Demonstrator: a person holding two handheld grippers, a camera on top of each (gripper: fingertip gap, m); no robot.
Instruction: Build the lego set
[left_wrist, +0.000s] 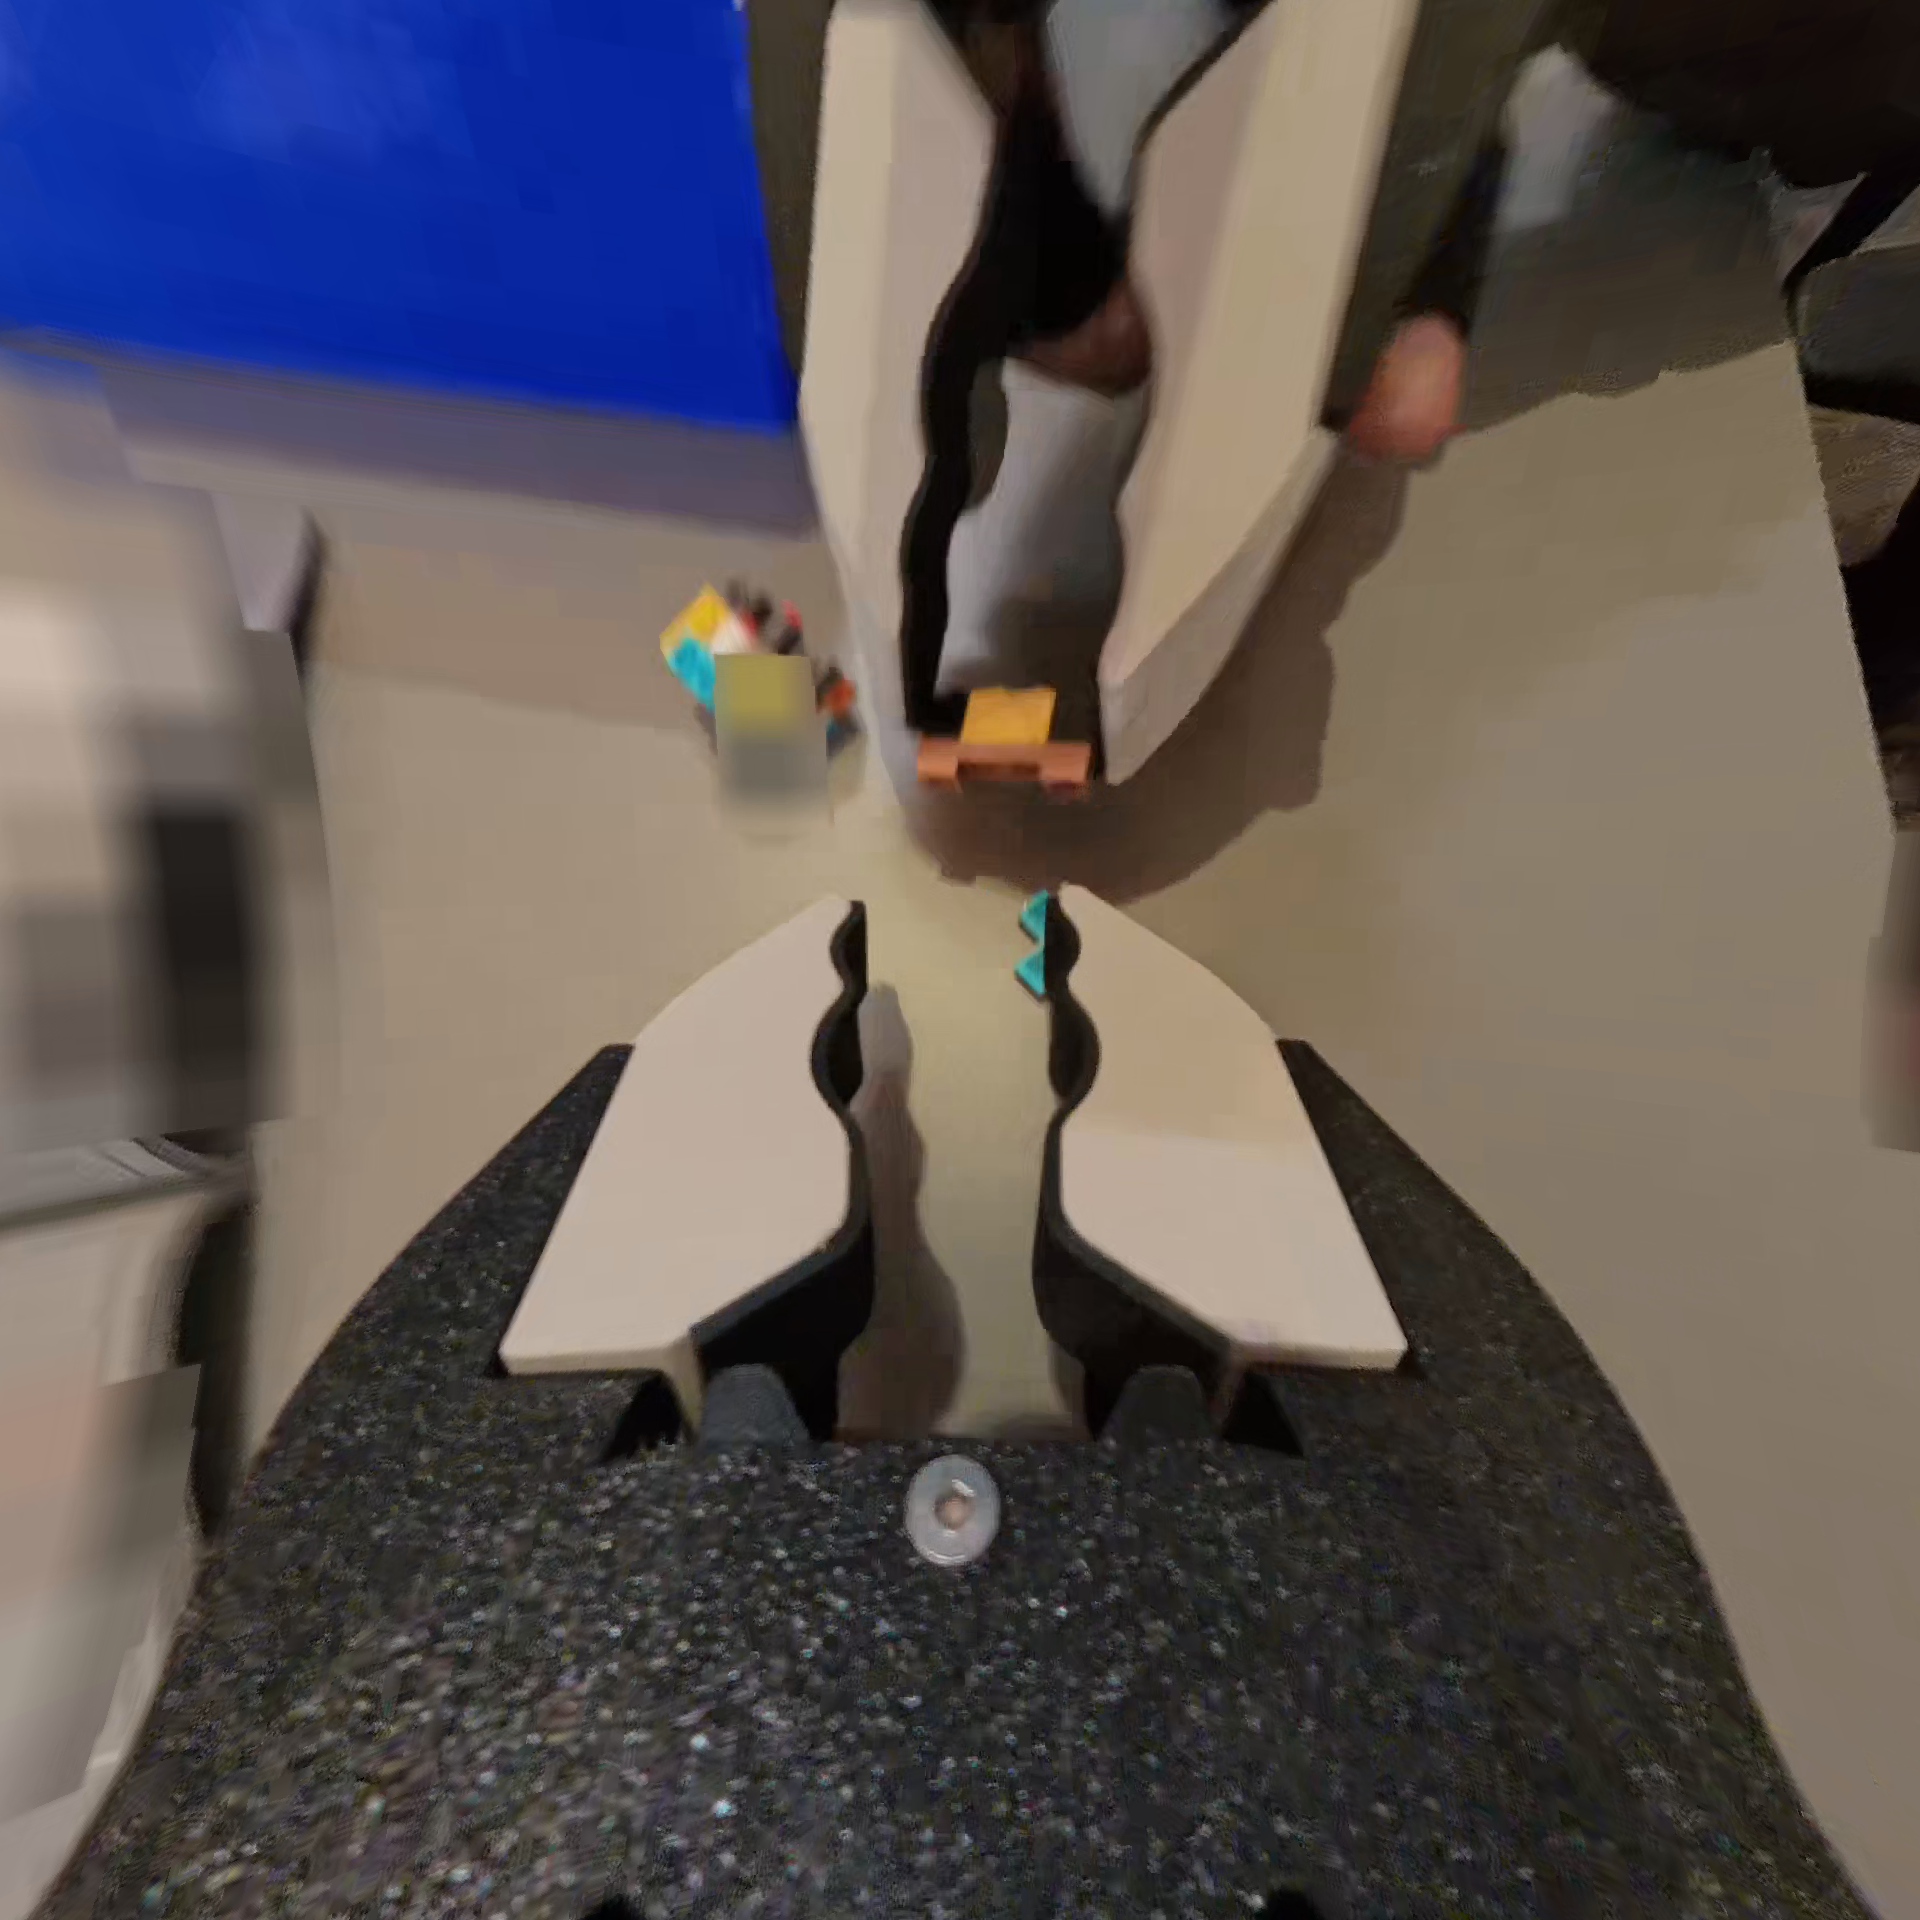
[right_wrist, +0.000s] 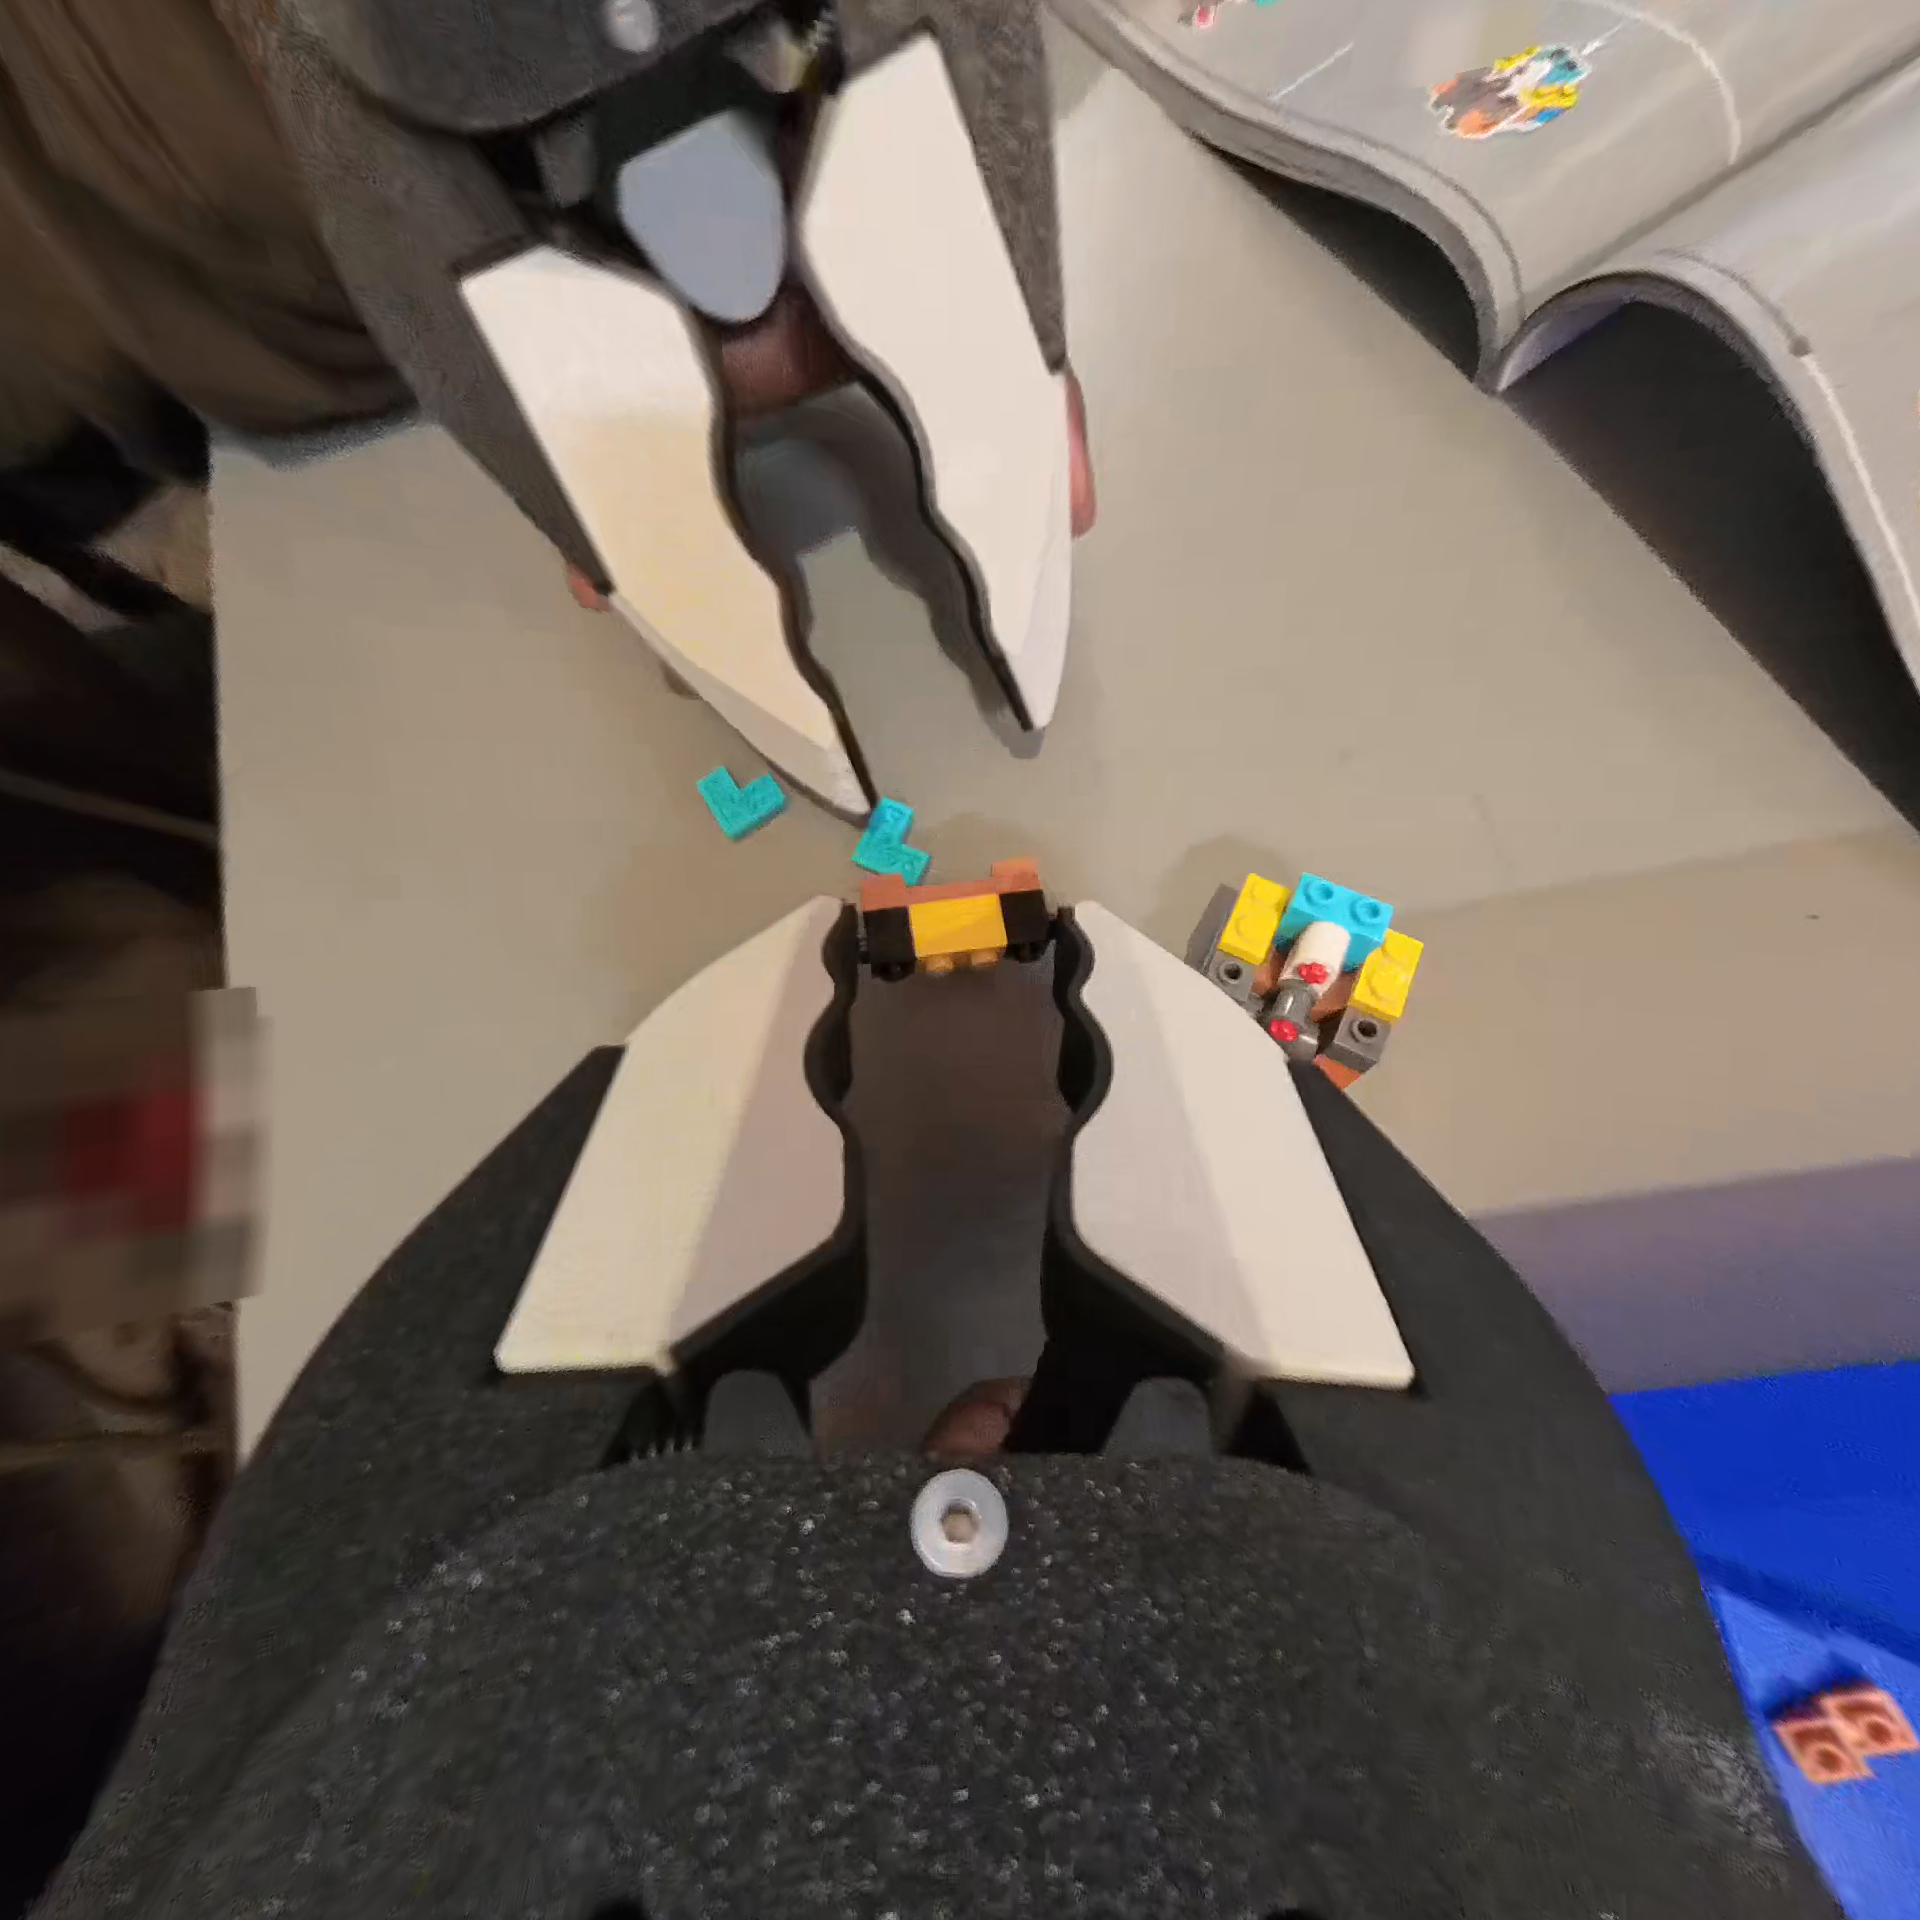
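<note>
My right gripper (right_wrist: 956, 914) is shut on a small brown, black and yellow lego assembly (right_wrist: 954, 925), held at its fingertips just above the beige table (right_wrist: 1351, 675). In the left wrist view the right gripper (left_wrist: 1006, 764) comes down from the top with the assembly (left_wrist: 1006, 740). My left gripper (left_wrist: 954, 912) is open and empty, low over the table and facing the right one. A teal L-shaped piece (left_wrist: 1034, 943) lies against one of its fingertips; it also shows in the right wrist view (right_wrist: 891, 842). A second teal L-shaped piece (right_wrist: 740, 800) lies beside it.
A larger yellow, teal, grey and brown lego build (right_wrist: 1309, 966) stands on the table right of my right gripper. An open grey instruction booklet (right_wrist: 1558, 208) lies at the far right. A blue tray (right_wrist: 1818, 1538) at the lower right holds brown pieces (right_wrist: 1844, 1730). The grippers are tip to tip, or close to it.
</note>
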